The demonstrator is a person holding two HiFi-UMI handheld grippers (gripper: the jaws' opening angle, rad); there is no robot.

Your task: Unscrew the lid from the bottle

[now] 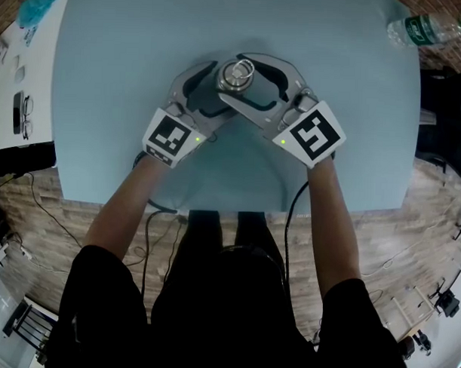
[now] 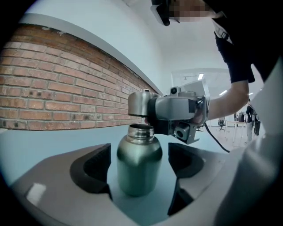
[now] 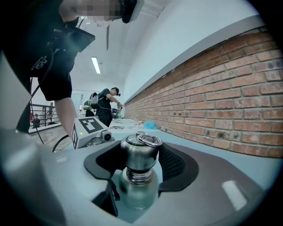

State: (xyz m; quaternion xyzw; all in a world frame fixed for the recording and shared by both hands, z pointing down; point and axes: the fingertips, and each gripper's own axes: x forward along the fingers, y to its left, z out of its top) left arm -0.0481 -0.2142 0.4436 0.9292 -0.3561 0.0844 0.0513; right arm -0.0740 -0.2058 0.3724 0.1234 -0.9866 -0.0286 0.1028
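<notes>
While the right tool (image 3: 140, 161) pinches the ring-topped steel lid (image 3: 140, 149) just above the open neck, the left tool (image 2: 140, 170) sits spread around the upright steel bottle (image 2: 139, 161), pads not touching it, on the blue surface (image 1: 354, 108).

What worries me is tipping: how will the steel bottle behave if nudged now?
Probably stiff and slippery: the bottle looks like smooth metal. It may slide or tip, since the jaws of the left gripper stand clear of it.

from overhead, the lid (image 1: 236, 72) is covering nearly all of the bottle (image 2: 138, 167). the teal thing (image 1: 37, 5) is running off the top edge. the plastic bottle (image 1: 426, 29) is showing a label too small to read.
</notes>
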